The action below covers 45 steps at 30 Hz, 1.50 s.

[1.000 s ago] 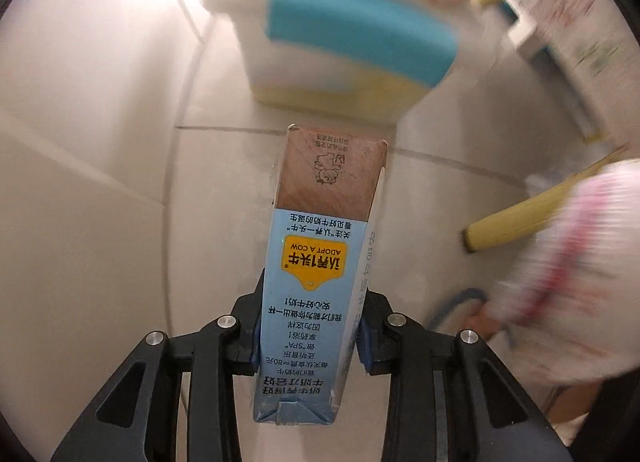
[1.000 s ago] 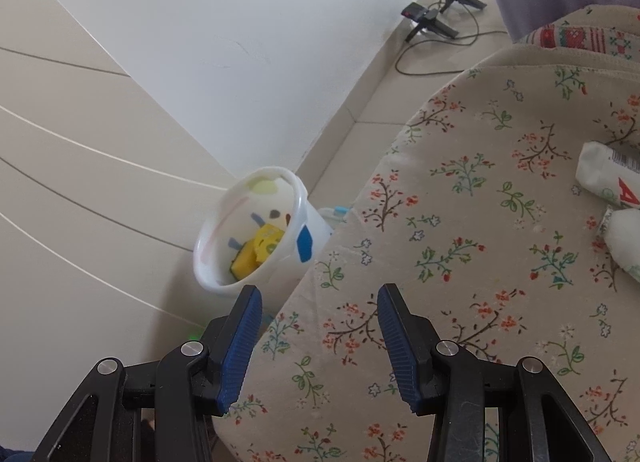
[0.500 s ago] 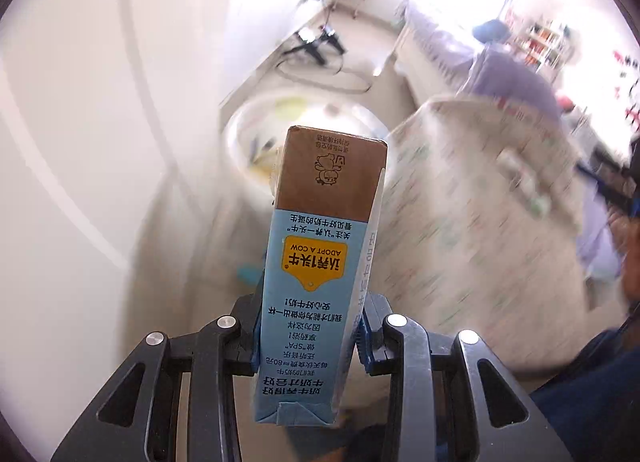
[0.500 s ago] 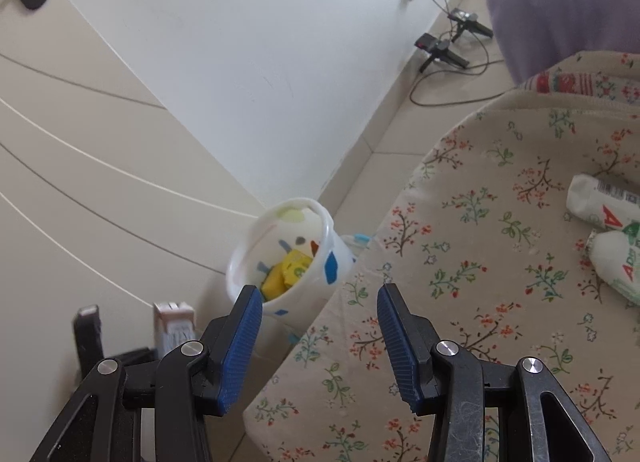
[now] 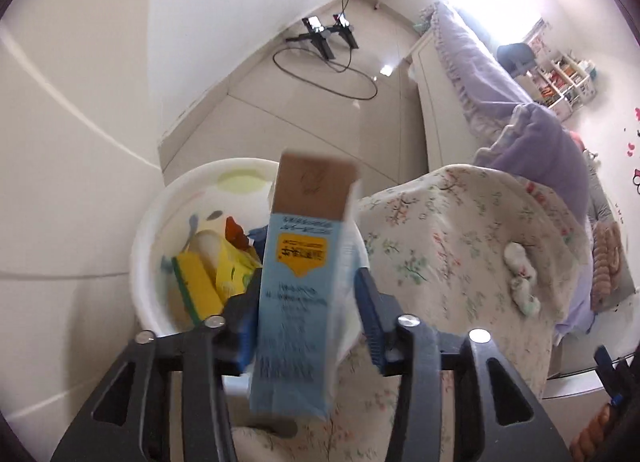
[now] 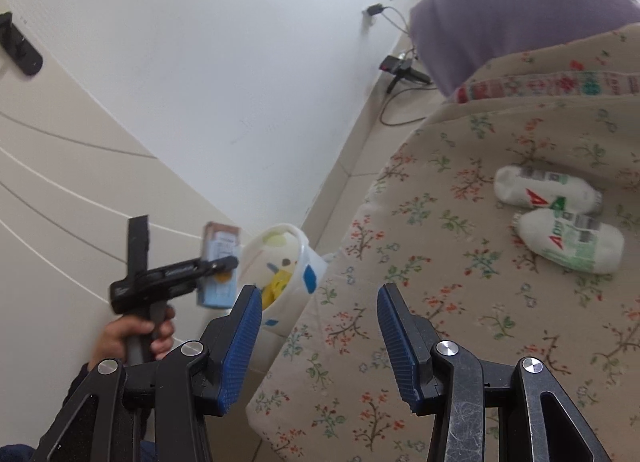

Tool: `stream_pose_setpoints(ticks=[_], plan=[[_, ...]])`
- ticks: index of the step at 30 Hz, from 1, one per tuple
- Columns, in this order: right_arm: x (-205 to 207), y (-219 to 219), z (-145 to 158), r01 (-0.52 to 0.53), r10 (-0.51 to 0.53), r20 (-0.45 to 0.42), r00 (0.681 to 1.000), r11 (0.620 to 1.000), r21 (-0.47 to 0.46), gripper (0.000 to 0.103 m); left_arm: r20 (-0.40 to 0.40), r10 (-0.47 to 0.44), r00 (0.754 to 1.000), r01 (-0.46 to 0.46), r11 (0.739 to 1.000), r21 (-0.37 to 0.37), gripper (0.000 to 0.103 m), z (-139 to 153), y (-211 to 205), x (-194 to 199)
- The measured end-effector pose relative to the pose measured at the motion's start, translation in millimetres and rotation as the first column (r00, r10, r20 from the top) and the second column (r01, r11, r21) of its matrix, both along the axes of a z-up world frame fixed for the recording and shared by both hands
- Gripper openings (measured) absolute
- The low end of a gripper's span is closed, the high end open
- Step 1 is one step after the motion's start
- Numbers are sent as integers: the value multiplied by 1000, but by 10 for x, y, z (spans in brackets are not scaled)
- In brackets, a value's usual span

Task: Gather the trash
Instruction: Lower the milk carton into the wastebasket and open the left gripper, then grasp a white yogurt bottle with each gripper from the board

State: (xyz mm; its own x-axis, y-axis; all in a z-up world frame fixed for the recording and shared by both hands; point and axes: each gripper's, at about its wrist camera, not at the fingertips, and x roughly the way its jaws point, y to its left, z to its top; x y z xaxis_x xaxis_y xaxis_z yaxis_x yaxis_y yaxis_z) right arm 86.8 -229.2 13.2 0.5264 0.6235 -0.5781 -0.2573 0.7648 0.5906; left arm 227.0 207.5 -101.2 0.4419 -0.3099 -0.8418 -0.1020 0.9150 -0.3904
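While the left claw (image 5: 308, 314) hangs over the bin (image 5: 148, 230), its jaws have just been opening: the carton (image 5: 304, 282) sits between the pads, blurred, with a clear gap on its right side, so nothing is pinching it now. Carton is tilted, brown end pointing down toward the bin mouth. Bin stands on the floor (image 5: 320, 102), wedged between the wall panel on its left and the draped edge of the flowered bed cover (image 5: 460, 230) on its right; rim touches or nearly touches the cloth, can't tell which. Yellow trash (image 5: 200, 282) already inside. Open floor beyond the bin, up to a cable (image 5: 344, 82) and small stands near the wall

Right claw (image 6: 318, 328) is spread, nothing between the pads, angled down over the cover's edge. Two white bottles (image 6: 560, 218) lie side by side on the cover, well right of it. Right view shows a hand (image 6: 136, 336) gripping the left claw's handle, carton just beside the bin rim
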Motion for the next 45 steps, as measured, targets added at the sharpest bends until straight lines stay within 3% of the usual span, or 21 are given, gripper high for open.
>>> stream_pose_setpoints(ticks=[1,4,10,14,15,20,23,26,31,34,37,39,42,45], plan=[[0,-26,7,5,-5,-3,1000,1000,0,53,-14,11,1000,-11,1000,18,60,-119,-32,43],[-19,-93,64,13,-13,7,1000,1000,-6,53,-25,23,999,-22,999,40,61,-185,-60,18],[-9,-356,120,70,-70,2,998,998,-6,53,-26,19,999,-17,996,93,61,44,-177,-47],[51,-613,175,143,-143,-5,990,990,-6,54,-18,-37,999,39,989,145,61,508,-433,-117],[79,-669,197,159,-159,-5,987,987,-18,59,-22,-57,998,59,984,167,61,658,-521,-131],[388,-920,207,221,-226,-3,974,955,-199,69,9,-184,983,173,938,299,62,1486,-945,-167],[677,-1020,-25,181,-203,-54,978,944,-275,73,-3,-237,971,226,922,313,63,1985,-1168,-143],[959,-1015,-439,122,-177,-124,976,925,-360,73,8,-299,954,281,905,320,69,2514,-1514,-118],[1276,-971,-1006,20,-129,-211,969,892,-451,73,38,-409,912,379,872,309,82,2962,-2277,-23],[1396,-1040,-1130,27,-135,-217,967,898,-440,73,10,-414,910,398,881,256,82,2856,-2690,122],[1402,-1041,-1226,-6,-95,-232,968,916,-400,72,-21,-388,922,385,907,168,82,2481,-2978,285],[1366,-938,-1292,-71,-31,-251,968,918,-390,63,-64,-366,928,371,920,124,82,2101,-3172,394],[1245,-735,-1368,-165,60,-249,967,888,-428,43,-133,-327,936,339,937,84,82,1534,-3344,501],[1133,-651,-1328,-182,91,-242,966,903,-390,38,-186,-285,940,292,956,13,82,1046,-3418,581]])
